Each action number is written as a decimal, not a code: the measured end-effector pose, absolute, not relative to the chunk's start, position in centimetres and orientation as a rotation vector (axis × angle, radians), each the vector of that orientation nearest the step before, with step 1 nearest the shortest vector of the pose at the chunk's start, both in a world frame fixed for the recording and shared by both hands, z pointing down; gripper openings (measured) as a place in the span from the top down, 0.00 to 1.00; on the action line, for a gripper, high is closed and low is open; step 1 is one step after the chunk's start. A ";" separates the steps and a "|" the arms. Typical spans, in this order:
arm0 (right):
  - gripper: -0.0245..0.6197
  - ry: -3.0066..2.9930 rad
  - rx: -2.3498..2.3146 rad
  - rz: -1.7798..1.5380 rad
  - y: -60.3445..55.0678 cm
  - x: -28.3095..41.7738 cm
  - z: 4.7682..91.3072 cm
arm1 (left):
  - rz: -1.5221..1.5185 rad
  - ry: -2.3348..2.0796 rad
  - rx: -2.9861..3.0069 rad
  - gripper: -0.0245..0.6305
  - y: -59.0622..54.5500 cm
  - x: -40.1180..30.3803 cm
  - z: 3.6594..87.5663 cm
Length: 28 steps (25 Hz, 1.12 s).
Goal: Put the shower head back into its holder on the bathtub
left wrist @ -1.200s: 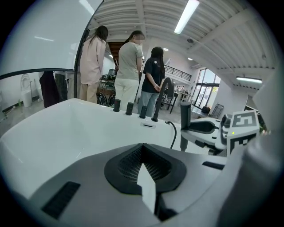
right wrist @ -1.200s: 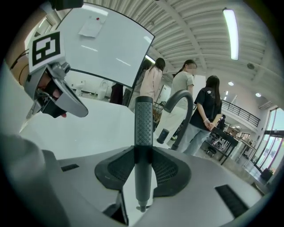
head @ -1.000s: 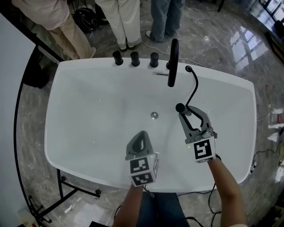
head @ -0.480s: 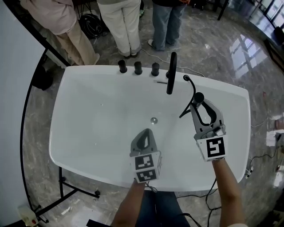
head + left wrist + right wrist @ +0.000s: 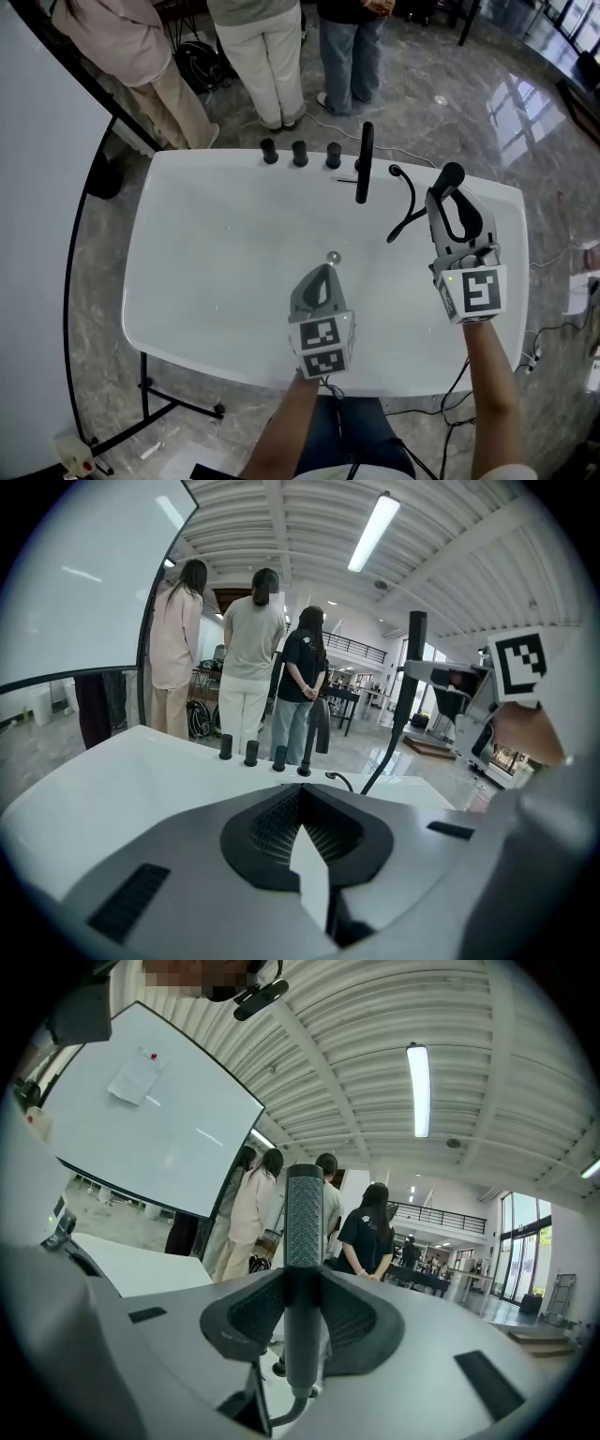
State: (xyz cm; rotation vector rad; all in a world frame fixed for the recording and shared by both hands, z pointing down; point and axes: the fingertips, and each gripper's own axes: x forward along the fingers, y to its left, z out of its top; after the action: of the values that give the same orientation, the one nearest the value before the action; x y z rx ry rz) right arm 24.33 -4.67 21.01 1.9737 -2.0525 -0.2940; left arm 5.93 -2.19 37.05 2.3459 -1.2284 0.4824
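Over the near rim of the white bathtub [image 5: 211, 281] the left gripper [image 5: 322, 281] hangs clenched on nothing, the bare basin open ahead of it. To its right, the right gripper [image 5: 456, 217] grasps the black shower head [image 5: 451, 176] by its handle, upright above the tub's right end. Its black hose [image 5: 411, 202] loops to the far rim beside the tall spout [image 5: 364, 159] and three knobs [image 5: 300, 153], and beyond that edge three people [image 5: 267, 56] stand close, with a whiteboard [image 5: 47, 234] flanking the left side.
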 end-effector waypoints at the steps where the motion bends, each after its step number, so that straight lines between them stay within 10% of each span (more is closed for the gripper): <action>1: 0.77 -2.050 1.977 -0.311 -4.8 24.5 20.2 | 0.479 -1.232 2.347 0.97 -2.2 5.8 36.7; 28: 0.77 -1.993 2.135 -0.629 -6.3 28.5 2.2 | 0.414 -1.252 2.455 0.97 -2.8 8.1 28.0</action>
State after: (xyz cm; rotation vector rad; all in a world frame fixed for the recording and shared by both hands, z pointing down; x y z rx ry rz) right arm 28.52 -6.25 2.20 2.1355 -1.9927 -0.6286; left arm 8.08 -2.85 28.00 2.4555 -1.2515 0.4143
